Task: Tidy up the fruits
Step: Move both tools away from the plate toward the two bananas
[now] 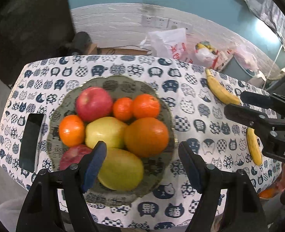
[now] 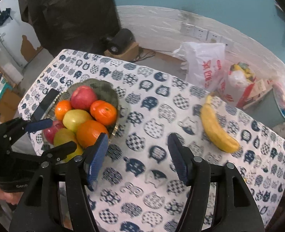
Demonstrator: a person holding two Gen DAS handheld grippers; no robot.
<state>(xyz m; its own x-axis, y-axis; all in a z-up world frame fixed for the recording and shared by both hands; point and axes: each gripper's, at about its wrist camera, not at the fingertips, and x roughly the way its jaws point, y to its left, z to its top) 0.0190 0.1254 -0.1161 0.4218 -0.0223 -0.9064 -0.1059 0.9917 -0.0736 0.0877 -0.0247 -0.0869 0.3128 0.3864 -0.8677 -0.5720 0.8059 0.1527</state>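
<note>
Second banana partly hidden behind right gripper, lower red apple masked by left gripper, both grippers held open and empty, fruit plate under left gripper, banana laid on counter beyond right gripper

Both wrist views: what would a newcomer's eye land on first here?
The plate heaped with apples, oranges and yellow-green fruit, on the cat-print tablecloth under the open left gripper. Then the banana lying alone on the cloth, ahead and right of the open, empty right gripper.
</note>
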